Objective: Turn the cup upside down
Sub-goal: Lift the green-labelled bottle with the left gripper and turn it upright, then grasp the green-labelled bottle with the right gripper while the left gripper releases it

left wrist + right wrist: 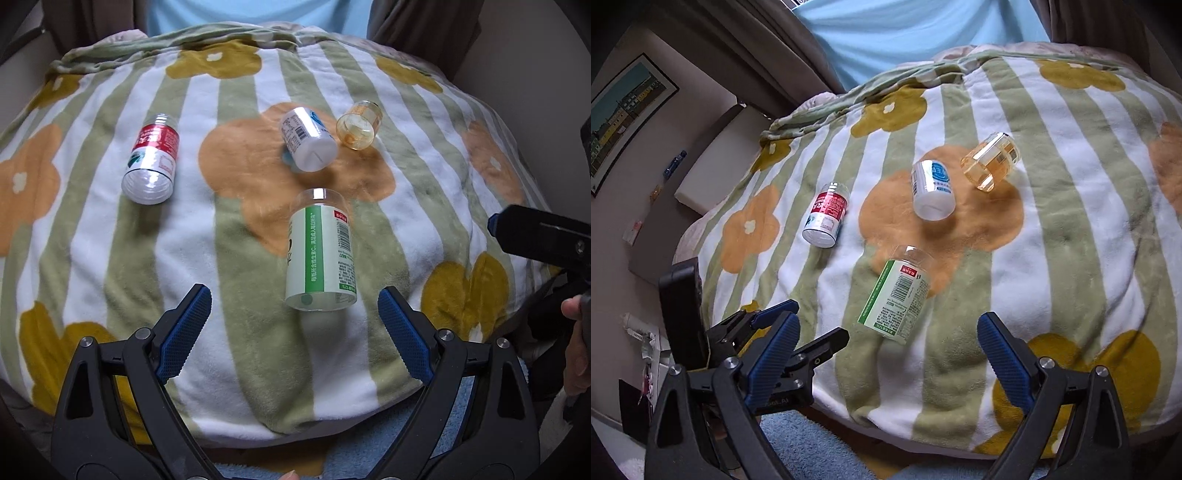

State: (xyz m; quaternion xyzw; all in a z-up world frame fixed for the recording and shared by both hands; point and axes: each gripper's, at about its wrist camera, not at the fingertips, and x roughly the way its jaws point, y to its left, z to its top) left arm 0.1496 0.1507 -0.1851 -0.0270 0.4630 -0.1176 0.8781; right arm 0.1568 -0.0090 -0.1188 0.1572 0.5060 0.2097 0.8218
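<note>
Four small containers lie on their sides on the flowered blanket (110, 240), likely tipped so each can be gripped across its wall and turned over: a green-label cup (320, 251) nearest, a white one (308, 138) at 12 o'clock of it, an amber one (358, 125) toward 1, a red-label one (153, 158) at 10. Left tongs (294, 325) and right tongs (888, 341) both gape wide, empty, short of the green-label cup.
</note>
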